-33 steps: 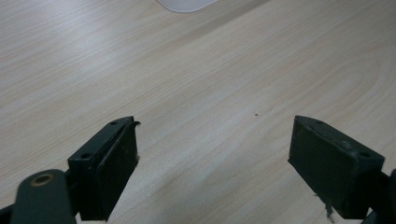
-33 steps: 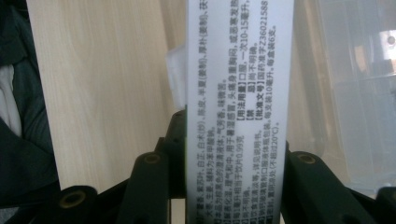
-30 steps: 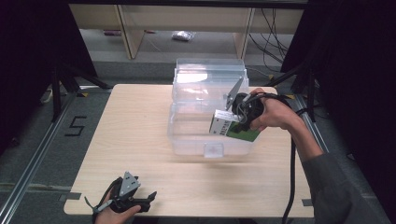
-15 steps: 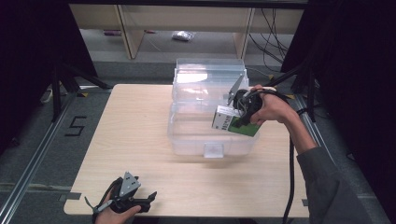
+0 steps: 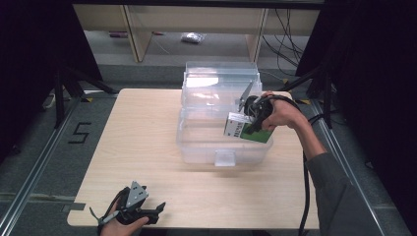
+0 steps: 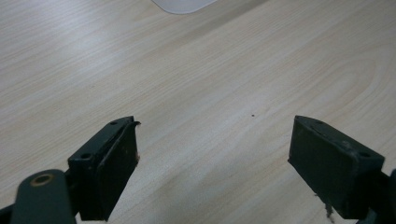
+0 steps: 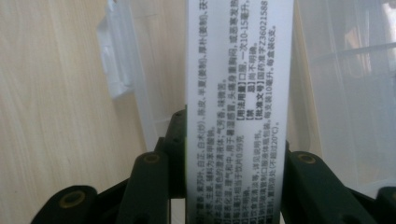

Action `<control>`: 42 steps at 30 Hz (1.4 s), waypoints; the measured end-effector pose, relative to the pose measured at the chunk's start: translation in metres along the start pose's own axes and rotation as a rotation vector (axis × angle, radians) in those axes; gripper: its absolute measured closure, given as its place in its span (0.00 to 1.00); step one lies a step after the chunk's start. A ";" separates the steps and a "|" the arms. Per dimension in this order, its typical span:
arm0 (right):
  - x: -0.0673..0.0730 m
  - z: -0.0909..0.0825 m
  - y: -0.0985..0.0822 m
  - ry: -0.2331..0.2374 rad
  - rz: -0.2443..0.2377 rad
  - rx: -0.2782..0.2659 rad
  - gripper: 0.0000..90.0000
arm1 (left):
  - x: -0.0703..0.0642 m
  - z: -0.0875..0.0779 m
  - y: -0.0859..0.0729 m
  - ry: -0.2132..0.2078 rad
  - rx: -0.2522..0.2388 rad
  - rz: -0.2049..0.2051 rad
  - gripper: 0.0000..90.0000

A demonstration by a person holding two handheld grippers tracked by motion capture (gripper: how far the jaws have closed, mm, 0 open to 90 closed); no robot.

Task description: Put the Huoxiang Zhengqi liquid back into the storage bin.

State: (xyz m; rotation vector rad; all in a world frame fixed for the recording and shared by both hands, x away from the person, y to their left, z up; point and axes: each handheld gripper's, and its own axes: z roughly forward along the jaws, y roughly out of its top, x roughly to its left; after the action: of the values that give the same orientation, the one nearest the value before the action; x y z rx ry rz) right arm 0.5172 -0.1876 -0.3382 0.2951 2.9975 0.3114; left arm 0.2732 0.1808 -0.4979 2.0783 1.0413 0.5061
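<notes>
**Two grippers, one box over the bin**

Two grippers work at a pale wooden table [image 5: 147,142]. Seen from the high view, the right gripper [image 5: 248,118] is held over the near right part of a clear plastic bin [image 5: 196,142] that stands toward the far side of the table, its lid [image 5: 220,81] tipped up behind it. Clamped in this gripper is a small box [image 5: 247,132], white on one end and green along its side, which sits just above the bin's near right rim. The right hand [image 5: 281,112] comes in from the right edge, with a dark cable trailing down along the sleeve. The left gripper [image 5: 153,212] rests low at the near left edge of the table, well apart from the bin, in the left hand [image 5: 120,223].

From the left gripper view, its two black jaws stand wide apart over bare wood with nothing between them. A rounded corner of clear plastic shows at the top edge.

From the right gripper view, the jaws press on both sides of the box [image 7: 239,107], whose white face with rows of small printed text runs upright through the middle. Behind it lie the bin's [image 7: 336,93] translucent walls, and the tabletop [image 7: 51,102] shows on the left.
</notes>
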 end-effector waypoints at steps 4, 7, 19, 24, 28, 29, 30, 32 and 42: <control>-0.005 0.009 -0.002 0.001 -0.012 0.030 0.72 | 0.002 -0.002 0.001 -0.006 0.027 0.035 0.17; -0.005 0.015 -0.004 0.013 -0.007 0.032 0.72 | 0.001 0.000 0.000 0.000 0.011 0.015 0.17; -0.006 0.038 -0.011 0.029 -0.039 0.042 0.72 | 0.002 -0.002 0.000 0.002 0.025 0.015 0.17; -0.004 0.043 -0.011 0.030 -0.035 0.065 0.72 | 0.003 -0.002 0.001 0.004 0.033 0.026 0.17; -0.005 0.047 -0.010 0.031 -0.054 0.071 0.72 | 0.003 -0.002 0.001 0.006 0.031 0.027 0.17; -0.006 0.049 -0.009 0.033 -0.070 0.059 0.72 | 0.003 -0.002 0.001 0.002 0.022 0.022 0.17; -0.006 0.049 -0.009 0.033 -0.070 0.059 0.72 | 0.003 -0.002 0.001 0.002 0.022 0.022 0.17; -0.005 0.052 -0.009 0.042 -0.056 0.076 0.71 | 0.003 -0.002 0.001 0.002 0.024 0.020 0.17; -0.005 0.066 -0.013 0.061 -0.071 0.105 0.71 | 0.003 -0.002 0.001 0.000 0.028 0.018 0.17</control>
State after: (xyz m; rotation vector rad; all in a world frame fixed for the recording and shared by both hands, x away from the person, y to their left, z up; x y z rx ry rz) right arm 0.5284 -0.1890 -0.4045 0.1914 3.0816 0.1601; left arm 0.2739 0.1837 -0.4961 2.1136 1.0359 0.5032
